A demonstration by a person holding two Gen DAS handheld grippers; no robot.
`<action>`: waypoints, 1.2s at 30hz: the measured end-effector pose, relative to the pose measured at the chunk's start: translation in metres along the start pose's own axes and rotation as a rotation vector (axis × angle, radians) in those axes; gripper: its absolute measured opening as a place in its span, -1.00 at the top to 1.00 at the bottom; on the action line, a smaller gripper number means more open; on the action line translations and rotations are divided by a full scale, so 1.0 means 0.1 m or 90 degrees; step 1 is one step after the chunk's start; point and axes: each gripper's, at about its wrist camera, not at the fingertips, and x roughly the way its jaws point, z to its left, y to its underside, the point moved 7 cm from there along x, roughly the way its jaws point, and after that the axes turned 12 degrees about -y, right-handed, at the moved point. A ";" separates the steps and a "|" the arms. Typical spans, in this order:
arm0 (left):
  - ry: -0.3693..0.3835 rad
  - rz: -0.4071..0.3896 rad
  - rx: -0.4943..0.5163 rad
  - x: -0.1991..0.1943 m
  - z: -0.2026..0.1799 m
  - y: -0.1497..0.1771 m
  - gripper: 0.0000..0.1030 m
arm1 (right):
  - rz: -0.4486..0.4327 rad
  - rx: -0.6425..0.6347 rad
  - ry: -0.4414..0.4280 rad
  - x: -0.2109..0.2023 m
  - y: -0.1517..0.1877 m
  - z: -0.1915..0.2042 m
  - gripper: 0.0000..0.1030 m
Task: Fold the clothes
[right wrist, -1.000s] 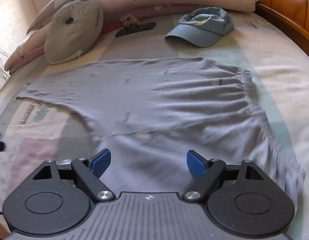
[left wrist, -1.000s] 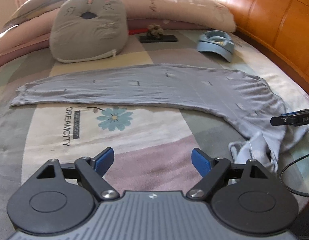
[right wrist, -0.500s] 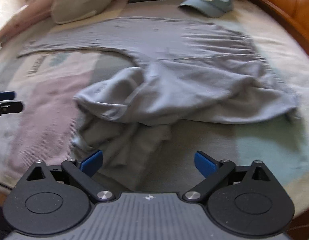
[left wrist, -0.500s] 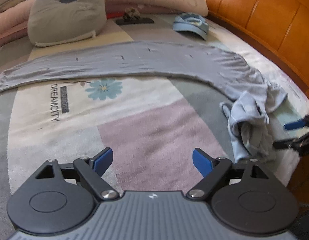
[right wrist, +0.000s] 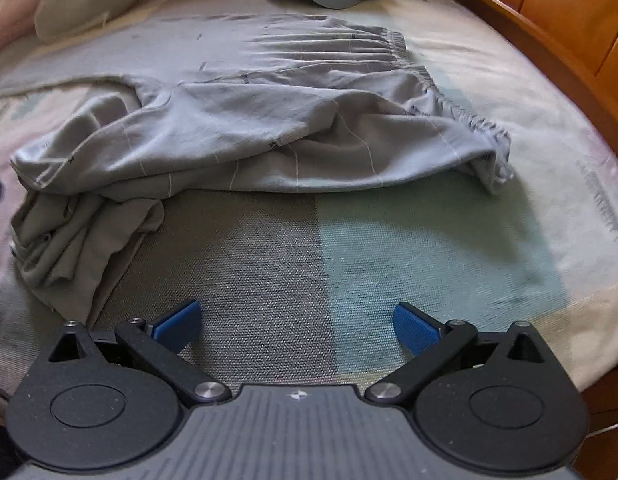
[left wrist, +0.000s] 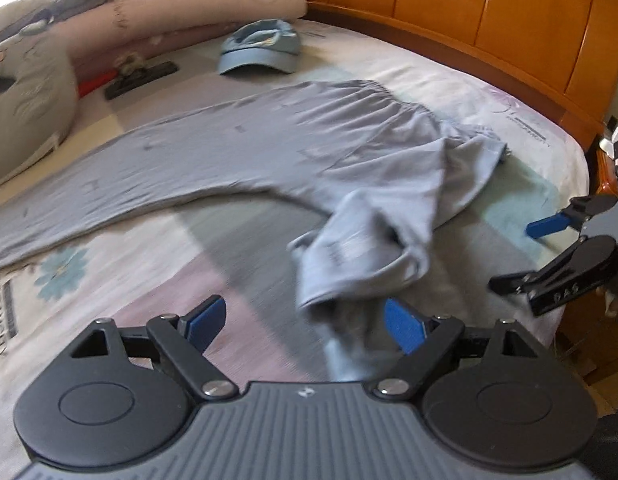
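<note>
Grey soft-knit trousers (right wrist: 269, 120) lay on the bed cover (right wrist: 349, 248), a coarse woven patchwork of grey, mint and pink blocks. One leg ran out flat and long toward the pillows; the other was bunched in a crumpled heap at the near edge. Gathered elastic waistband (right wrist: 449, 104) puckered at right. Left gripper (left wrist: 305, 322) hovered above the heap, blue ribbed pads spread wide, gripping nothing. Right gripper (right wrist: 297, 326) sat over bare cover, fingers spread too, empty. Blue cloth cap (left wrist: 261, 50) lay beyond the trousers, apart. Glossy curved orange wood bed frame (left wrist: 509, 20) behind.
</note>
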 end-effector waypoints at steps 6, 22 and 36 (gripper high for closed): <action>-0.093 0.017 0.062 0.19 -0.23 -0.11 -0.68 | 0.010 -0.060 -0.033 -0.02 0.03 0.03 -1.00; -0.124 0.061 -0.128 0.95 0.52 -0.72 -0.68 | 0.011 -0.133 -0.072 -0.03 0.04 0.01 -1.00; -0.018 0.069 -0.160 0.12 0.34 -0.12 -0.73 | -0.002 -0.119 -0.060 -0.03 0.03 0.02 -1.00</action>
